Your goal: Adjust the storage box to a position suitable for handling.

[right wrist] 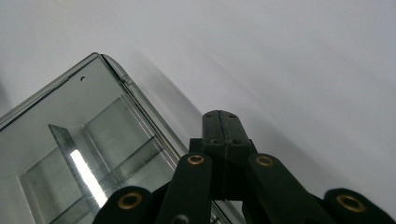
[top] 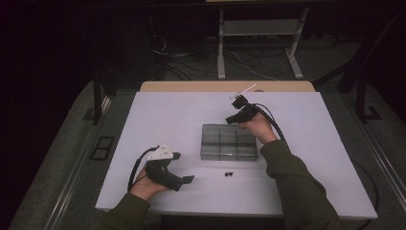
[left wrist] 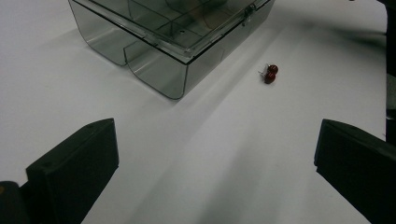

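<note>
A clear smoky plastic box (top: 227,142) with several compartments sits closed at the middle of the white table (top: 167,120). In front of it lie two small dark red beads (top: 229,174) with thin wires, seen closer in the left gripper view as red beads (left wrist: 270,73) right of the box (left wrist: 173,42). My left gripper (top: 184,168) rests at the table's front left, jaws wide apart and nothing between them. My right gripper (top: 231,118) hovers at the box's far right corner, its jaws pressed together (right wrist: 221,122) with nothing in them, beside the box lid (right wrist: 84,154).
A wooden strip (top: 225,86) runs along the table's far edge. Beyond it stand a metal frame (top: 258,43) and loose cables on the dark floor. Bare table surface lies left and right of the box.
</note>
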Demonstrator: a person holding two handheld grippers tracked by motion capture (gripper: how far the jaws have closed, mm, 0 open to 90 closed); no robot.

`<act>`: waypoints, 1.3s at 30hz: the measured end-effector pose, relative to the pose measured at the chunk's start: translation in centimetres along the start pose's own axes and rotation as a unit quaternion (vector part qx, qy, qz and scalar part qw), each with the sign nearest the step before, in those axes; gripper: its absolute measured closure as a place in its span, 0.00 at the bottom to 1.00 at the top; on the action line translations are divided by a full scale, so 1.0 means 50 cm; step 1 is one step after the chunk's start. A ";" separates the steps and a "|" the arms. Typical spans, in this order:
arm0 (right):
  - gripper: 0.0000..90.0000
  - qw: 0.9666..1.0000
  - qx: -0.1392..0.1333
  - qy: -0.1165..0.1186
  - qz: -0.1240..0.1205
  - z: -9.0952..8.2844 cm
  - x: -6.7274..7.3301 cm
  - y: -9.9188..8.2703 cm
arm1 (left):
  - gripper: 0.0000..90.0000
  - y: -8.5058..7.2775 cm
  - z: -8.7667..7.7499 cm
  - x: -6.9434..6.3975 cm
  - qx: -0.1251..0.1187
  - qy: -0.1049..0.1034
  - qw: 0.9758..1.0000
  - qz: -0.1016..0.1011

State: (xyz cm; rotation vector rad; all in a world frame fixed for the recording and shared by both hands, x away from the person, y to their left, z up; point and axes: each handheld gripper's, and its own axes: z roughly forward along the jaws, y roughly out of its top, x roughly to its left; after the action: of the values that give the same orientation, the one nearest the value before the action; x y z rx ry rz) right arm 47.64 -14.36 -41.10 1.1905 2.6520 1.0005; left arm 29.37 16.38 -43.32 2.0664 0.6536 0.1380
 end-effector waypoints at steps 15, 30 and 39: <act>0.99 0.998 -0.059 0.007 0.001 -0.059 -0.009 -0.018 | 0.00 -0.001 0.000 0.001 -0.001 0.000 1.000 -0.001; 0.99 0.994 -0.105 0.008 -0.025 -0.149 -0.005 -0.094 | 0.00 -0.003 0.001 0.003 0.004 0.003 1.000 0.001; 0.90 0.993 -0.118 0.009 -0.019 -0.184 -0.010 -0.147 | 0.00 -0.003 0.001 0.004 0.007 0.003 1.000 0.002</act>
State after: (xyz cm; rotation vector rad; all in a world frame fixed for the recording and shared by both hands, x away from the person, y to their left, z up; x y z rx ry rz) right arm 40.40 -23.19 -38.28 1.0807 2.4705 1.2805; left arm 29.48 16.52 -43.52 2.0811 0.6556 0.1433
